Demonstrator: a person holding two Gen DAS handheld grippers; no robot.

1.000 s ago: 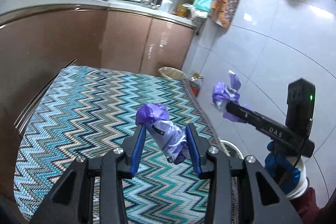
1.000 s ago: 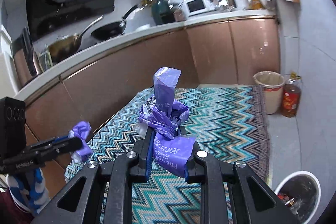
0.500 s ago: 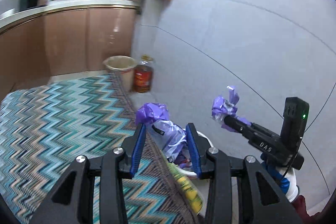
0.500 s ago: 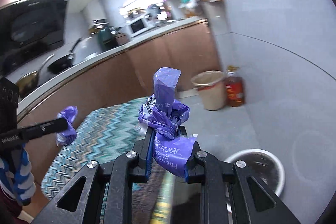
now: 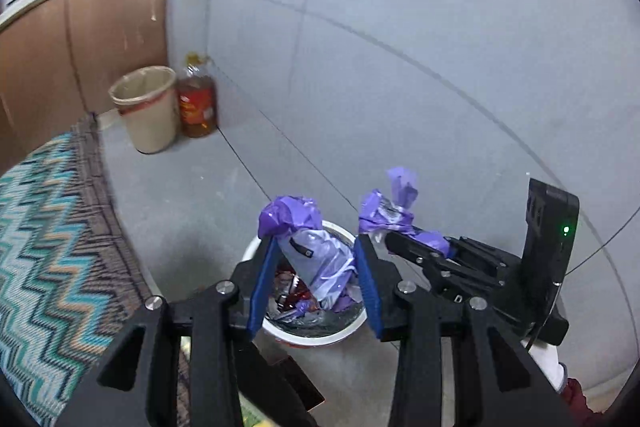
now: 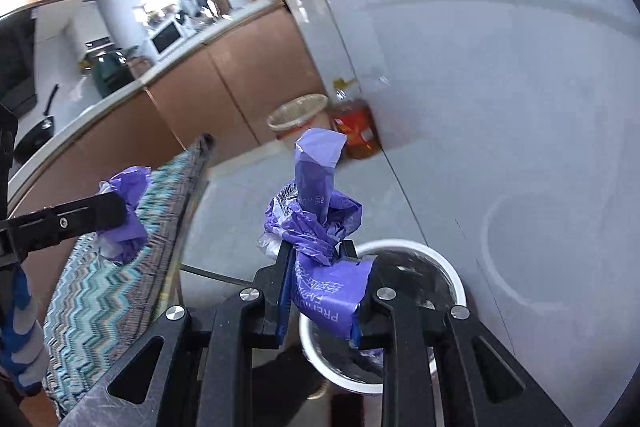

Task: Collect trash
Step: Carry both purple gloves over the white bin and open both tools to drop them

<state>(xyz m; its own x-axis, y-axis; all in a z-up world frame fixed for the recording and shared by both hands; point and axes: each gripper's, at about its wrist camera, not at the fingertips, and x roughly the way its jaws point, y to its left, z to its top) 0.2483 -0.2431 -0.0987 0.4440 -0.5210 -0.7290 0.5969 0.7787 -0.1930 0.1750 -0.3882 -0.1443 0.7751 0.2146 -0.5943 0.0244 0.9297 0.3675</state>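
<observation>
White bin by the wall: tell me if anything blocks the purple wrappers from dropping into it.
Nothing visible does. The white bin is open-topped, with trash already inside. The left tongs hold a purple wrapper right over its mouth; the right tongs hold the other wrapper above its rim.

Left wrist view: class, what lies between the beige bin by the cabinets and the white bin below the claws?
Only bare grey floor lies between the beige bin and the white bin, shown in the left wrist view.
</observation>
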